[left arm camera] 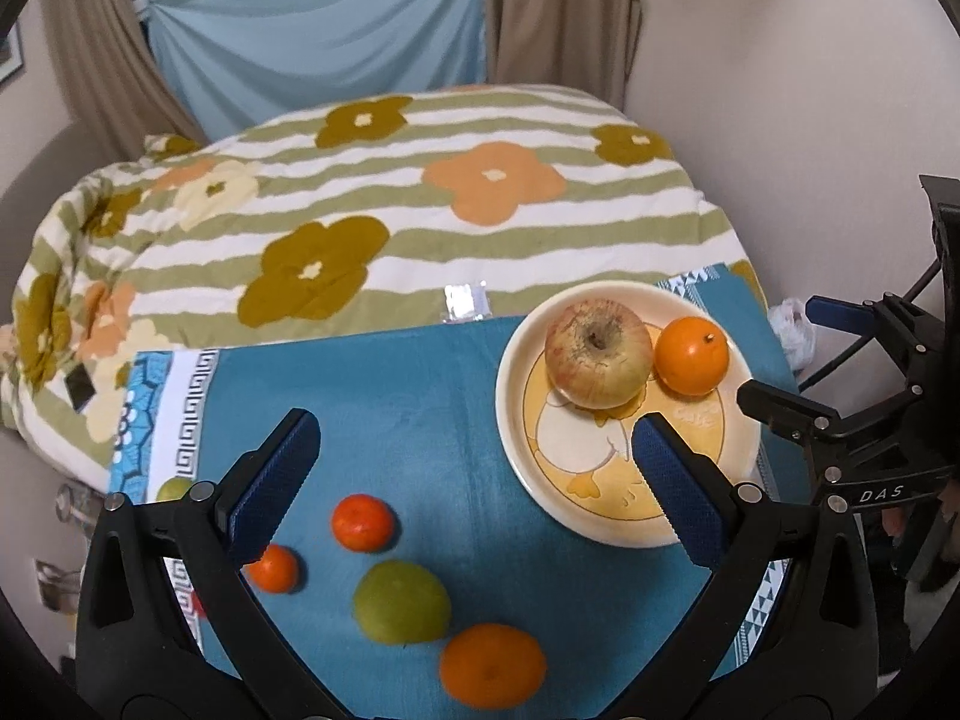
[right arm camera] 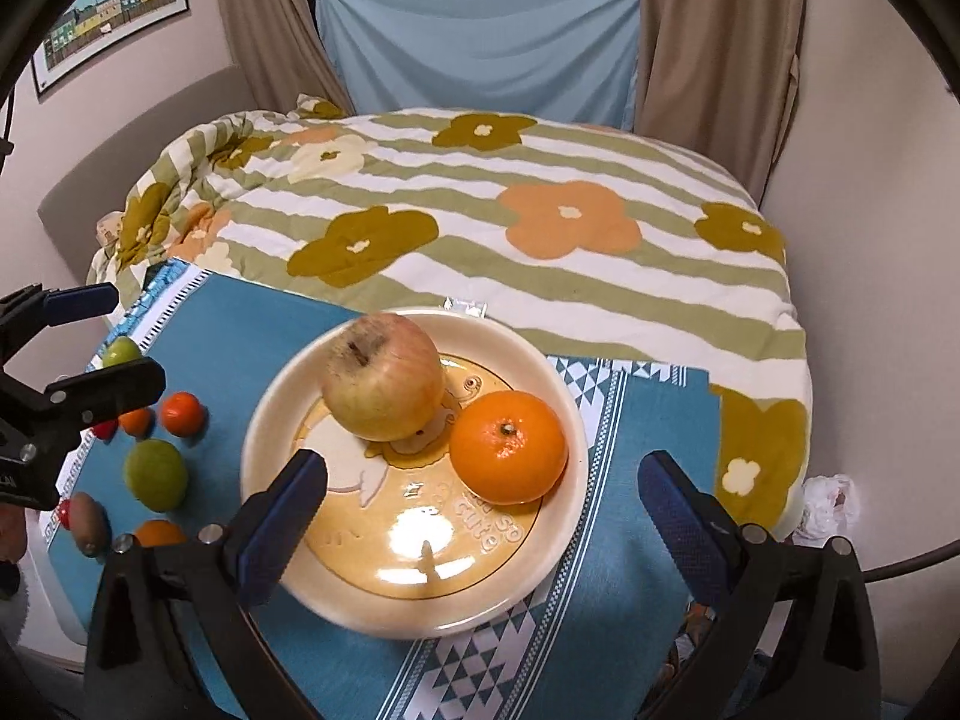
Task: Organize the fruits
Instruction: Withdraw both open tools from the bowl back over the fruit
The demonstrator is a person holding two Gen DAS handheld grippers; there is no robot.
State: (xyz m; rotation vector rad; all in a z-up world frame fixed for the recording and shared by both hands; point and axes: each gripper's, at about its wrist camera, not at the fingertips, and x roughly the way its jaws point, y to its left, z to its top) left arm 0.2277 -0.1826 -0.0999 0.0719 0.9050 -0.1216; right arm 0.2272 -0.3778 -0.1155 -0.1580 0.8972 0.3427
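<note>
Left wrist view, left gripper (left arm camera: pixel 474 474): jaws wide, holding nothing.
Right gripper (right arm camera: pixel 483 504): jaws wide, empty, over plate (right arm camera: pixel 558 546).
Plate writing: "so cute".
Right gripper's body: "DAS".

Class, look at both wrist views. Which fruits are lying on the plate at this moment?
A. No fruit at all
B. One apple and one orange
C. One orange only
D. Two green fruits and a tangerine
B: the plate holds one apple and one orange side by side, while the green fruit and small tangerines lie on the blue cloth outside it.
</note>
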